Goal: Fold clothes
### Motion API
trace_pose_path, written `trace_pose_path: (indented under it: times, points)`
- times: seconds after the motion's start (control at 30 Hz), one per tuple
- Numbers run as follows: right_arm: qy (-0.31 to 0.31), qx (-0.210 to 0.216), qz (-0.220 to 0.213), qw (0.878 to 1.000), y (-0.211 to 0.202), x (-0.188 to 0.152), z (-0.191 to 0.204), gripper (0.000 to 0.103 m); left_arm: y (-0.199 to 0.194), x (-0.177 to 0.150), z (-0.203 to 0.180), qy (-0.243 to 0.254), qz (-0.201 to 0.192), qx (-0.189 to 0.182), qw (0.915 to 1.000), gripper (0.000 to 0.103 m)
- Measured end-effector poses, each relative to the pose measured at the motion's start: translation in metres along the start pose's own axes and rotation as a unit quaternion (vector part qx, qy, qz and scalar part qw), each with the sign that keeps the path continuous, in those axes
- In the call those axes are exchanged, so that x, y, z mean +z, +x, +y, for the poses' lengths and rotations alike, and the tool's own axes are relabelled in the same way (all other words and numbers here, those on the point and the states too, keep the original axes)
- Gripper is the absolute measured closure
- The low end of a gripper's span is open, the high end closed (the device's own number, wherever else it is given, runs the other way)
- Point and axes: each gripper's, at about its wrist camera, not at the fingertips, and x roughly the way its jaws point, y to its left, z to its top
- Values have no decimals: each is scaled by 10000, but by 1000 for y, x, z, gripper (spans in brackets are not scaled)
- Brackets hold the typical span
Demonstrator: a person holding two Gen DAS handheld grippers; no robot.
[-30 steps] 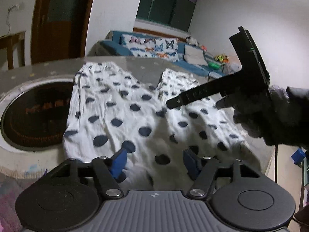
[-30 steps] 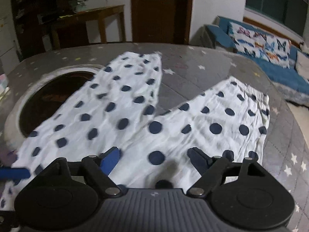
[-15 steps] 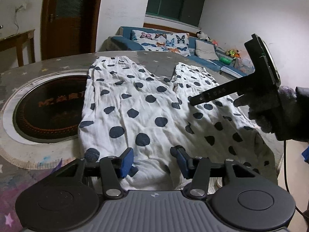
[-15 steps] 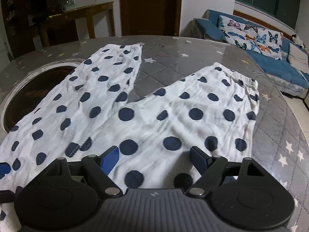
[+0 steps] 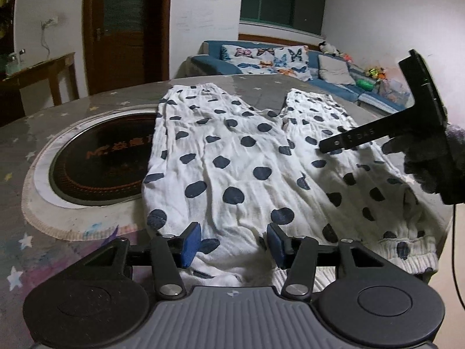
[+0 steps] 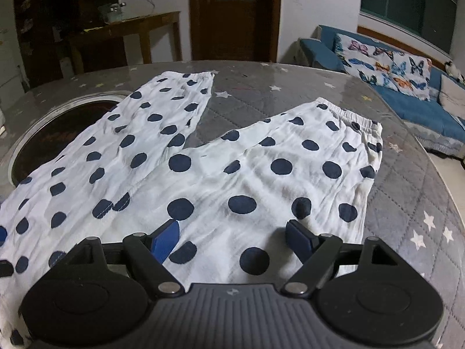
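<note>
White trousers with dark blue polka dots (image 5: 247, 157) lie spread flat on a round grey table, legs apart in a V; they also show in the right wrist view (image 6: 232, 174). My left gripper (image 5: 234, 244) is open, its blue pads just above the waist end of the trousers, holding nothing. My right gripper (image 6: 232, 238) is open and empty, hovering over the trousers near the waist end. The right gripper and its gloved hand also show at the right of the left wrist view (image 5: 412, 128), above the right leg.
A round dark hotplate (image 5: 98, 160) is set into the table (image 6: 290, 93), partly under the left leg. The table edge (image 6: 441, 203) curves close on the right. A blue sofa (image 5: 290, 58), a wooden door (image 6: 232, 14) and a side table (image 6: 125, 35) stand behind.
Both grippers have pulled back and risen, so more of the trousers shows. The left gripper's jaws narrowed, then reopened. The trousers lie flatter than before.
</note>
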Motion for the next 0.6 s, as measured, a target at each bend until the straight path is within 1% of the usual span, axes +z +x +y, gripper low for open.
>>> trace_pose_path:
  times: [0.27, 0.37, 0.47, 0.6]
  points:
    - [-65, 87, -196, 9997, -8, -8, -7, 21, -9, 3, -1, 45, 81, 319, 9994, 49]
    - [-111, 159, -298, 9994, -18, -9, -5, 21, -19, 9, 2, -13, 5, 328, 9995, 49]
    - [-250, 315, -397, 9984, -28, -9, 1, 21, -25, 18, 4, -53, -80, 249, 9996, 49]
    - [-360, 368, -299, 9982, -25, -11, 6, 21, -22, 23, 0, -80, -92, 15, 9999, 49]
